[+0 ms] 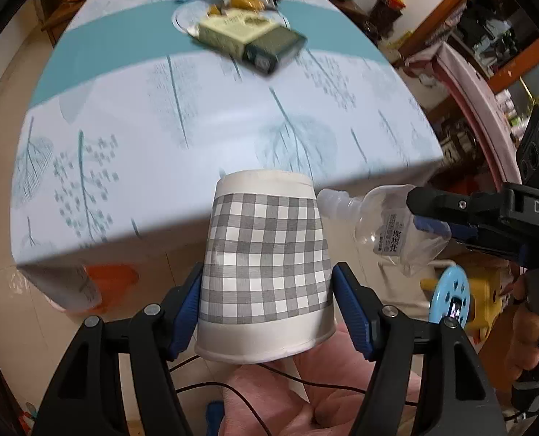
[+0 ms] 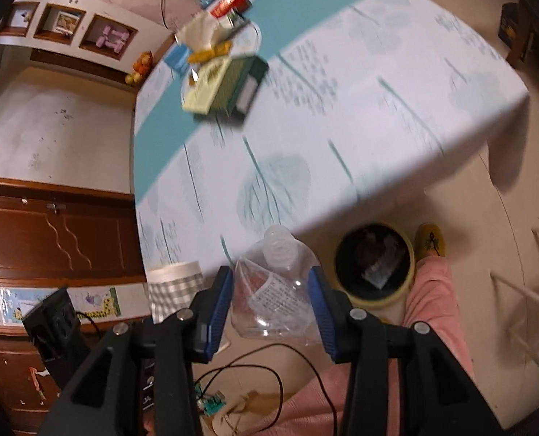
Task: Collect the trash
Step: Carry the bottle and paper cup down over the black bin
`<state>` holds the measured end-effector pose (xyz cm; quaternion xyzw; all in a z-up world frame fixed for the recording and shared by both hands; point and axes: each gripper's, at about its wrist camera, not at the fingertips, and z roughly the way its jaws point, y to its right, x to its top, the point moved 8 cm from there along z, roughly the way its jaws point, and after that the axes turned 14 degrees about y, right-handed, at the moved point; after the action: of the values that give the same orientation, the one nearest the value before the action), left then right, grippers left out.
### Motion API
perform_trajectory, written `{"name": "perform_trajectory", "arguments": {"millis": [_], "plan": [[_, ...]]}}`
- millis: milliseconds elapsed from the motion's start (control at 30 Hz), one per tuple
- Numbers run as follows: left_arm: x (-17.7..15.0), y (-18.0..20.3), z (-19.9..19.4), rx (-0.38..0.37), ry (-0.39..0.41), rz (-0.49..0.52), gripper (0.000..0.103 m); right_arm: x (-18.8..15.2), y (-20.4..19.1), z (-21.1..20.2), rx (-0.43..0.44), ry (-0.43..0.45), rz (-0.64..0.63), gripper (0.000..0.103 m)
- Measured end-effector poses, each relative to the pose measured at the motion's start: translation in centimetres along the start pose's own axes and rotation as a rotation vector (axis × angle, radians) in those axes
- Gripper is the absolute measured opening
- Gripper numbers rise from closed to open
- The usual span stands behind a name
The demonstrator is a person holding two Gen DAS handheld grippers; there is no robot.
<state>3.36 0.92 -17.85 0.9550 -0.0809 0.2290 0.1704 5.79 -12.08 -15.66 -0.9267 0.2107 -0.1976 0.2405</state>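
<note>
Off the near edge of the table (image 2: 396,83), I carry one piece of trash in each gripper, and the yellow-rimmed bin (image 2: 375,265) on the floor is the target that matters. In the right wrist view the bin sits just beyond and to the right of the right gripper (image 2: 271,305), beside my pink trouser leg (image 2: 433,309) and a yellow slipper (image 2: 431,241); its dark mouth faces up and already holds some scraps. That puts the right hand nearer the bin than the left, which shows at the far left of that view. The right gripper's blue pads are clamped on a crumpled clear plastic bottle (image 2: 275,287), its jaws partly closed around the squashed body, the long axis running away from me with the uncapped neck pointing toward the table edge. The left gripper (image 1: 267,312) has its jaws well apart but pressing both sides of a grey-checked paper cup (image 1: 267,265), held upside down with the base pointing away from the camera. In the left wrist view the bottle (image 1: 385,225) and cup hang close together, almost touching. A green box (image 1: 247,40) and other clutter remain on the table. My judgement: the bottle should swing right over the bin first, then the cup.
</note>
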Motion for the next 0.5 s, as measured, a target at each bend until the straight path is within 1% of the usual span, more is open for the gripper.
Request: {"name": "perform_trajectory", "arguments": {"millis": [200,300,367,500], "plan": [[-4.3,1.3,1.9,-0.020,-0.083,0.000,0.068,-4.2,2.7,0.5,-0.047,-0.062,0.023,0.043],[-6.3,1.6,3.9,-0.020,-0.124,0.007,0.068,-5.7,4.7,1.7,-0.074,-0.088,0.056,0.043],[-7.3,1.5,5.7,-0.011,-0.139,0.014,0.068,-6.5,6.0,2.8,-0.087,-0.093,0.075,0.043],[-9.0,0.8,10.8,0.009,-0.156,0.015,0.069,-7.7,9.4,6.7,-0.111,-0.099,0.117,0.043]]}}
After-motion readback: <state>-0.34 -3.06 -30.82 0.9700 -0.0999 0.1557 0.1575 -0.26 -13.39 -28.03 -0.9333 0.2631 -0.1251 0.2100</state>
